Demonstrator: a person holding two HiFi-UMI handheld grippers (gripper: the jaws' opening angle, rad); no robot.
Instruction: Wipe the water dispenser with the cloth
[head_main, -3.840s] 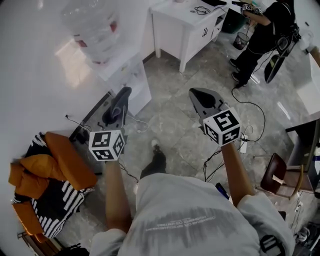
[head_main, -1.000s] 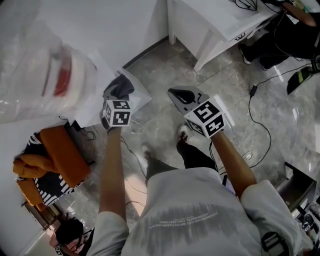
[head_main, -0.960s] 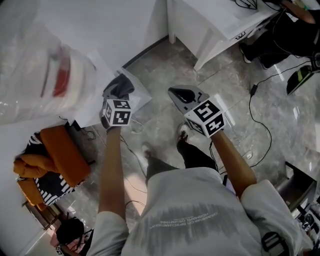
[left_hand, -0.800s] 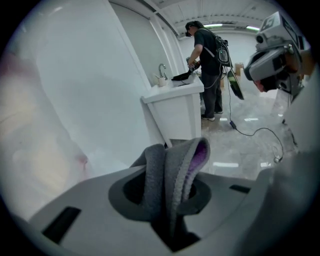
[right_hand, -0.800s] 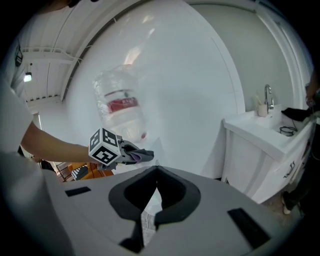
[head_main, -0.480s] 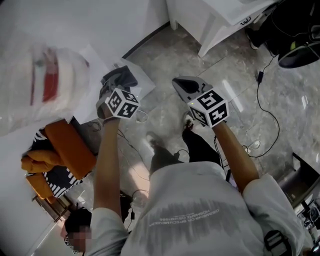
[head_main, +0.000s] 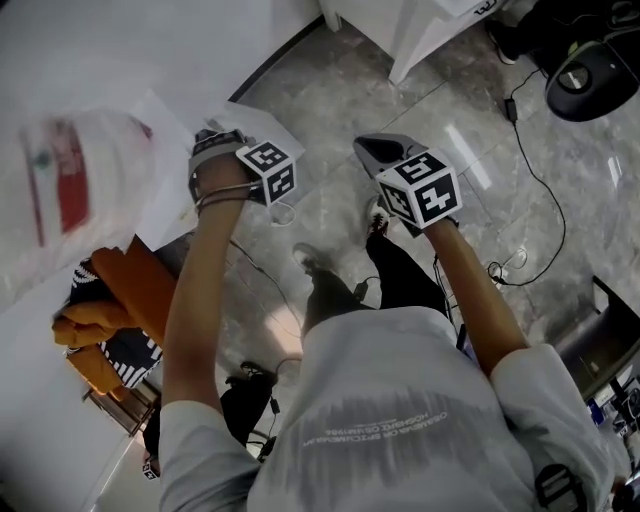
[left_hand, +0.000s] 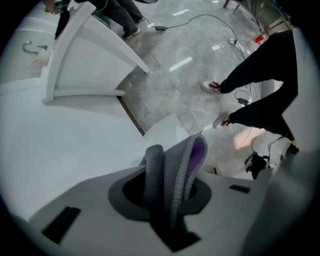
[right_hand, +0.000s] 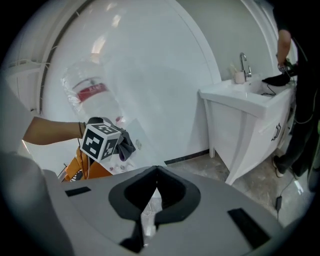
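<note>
We had the left claw (left_hand: 169, 192) clamped on the grey cloth (left_hand: 172, 165). Its folds stood up from between the jaws and showed a purple inner face. Just beyond the cloth lay a white corner of the water dispenser (left_hand: 167, 127); we could not tell whether the two touched. Farther ahead of that claw ran the grey stone floor (left_hand: 165, 85), and past it stood the white table (left_hand: 85, 60). Off to that claw's right were legs in black trousers (left_hand: 265, 80), with cables (left_hand: 200, 20) trailing over the floor behind them.

The right claw (right_hand: 156, 170) was closed, its tips together and nothing between them. Ahead and to its left we saw the left claw's marker cube (right_hand: 101, 141), the cloth hanging at the cube's right side in front of the dispenser. Below the cube sat an orange bundle (right_hand: 75, 170). Above it rose the dispenser's clear bottle (right_hand: 92, 95) with a red label. Well to the right claw's right stood the table, carrying a tap (right_hand: 243, 62).
</note>
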